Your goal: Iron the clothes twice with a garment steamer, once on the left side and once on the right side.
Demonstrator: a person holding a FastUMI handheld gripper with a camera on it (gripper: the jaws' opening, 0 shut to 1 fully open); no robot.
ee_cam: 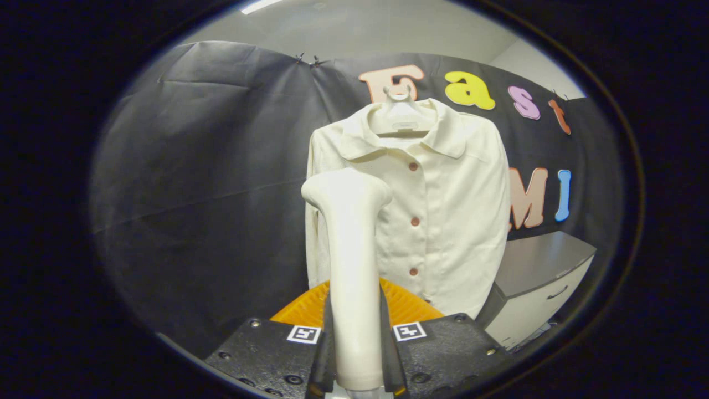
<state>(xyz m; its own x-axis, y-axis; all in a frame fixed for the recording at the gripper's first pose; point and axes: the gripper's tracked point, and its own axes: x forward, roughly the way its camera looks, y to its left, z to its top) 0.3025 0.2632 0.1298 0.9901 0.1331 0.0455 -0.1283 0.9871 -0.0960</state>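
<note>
A cream-white plastic garment steamer [350, 266] stands upright between the fingers, both pressing its handle, its angled head at the top. Beyond it hangs a cream button-front shirt [437, 210] with a collar and brown buttons, on a white hanger, facing forward; the steamer's head overlaps its left front.

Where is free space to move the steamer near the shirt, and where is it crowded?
Free: the stretch of black cloth wall beside the shirt, on the side away from the cabinet. The grey cabinet top looks bare. Crowded: the claw is shut on the steamer, whose head overlaps the shirt front, with an orange ridged thing just beyond the fingers.
</note>
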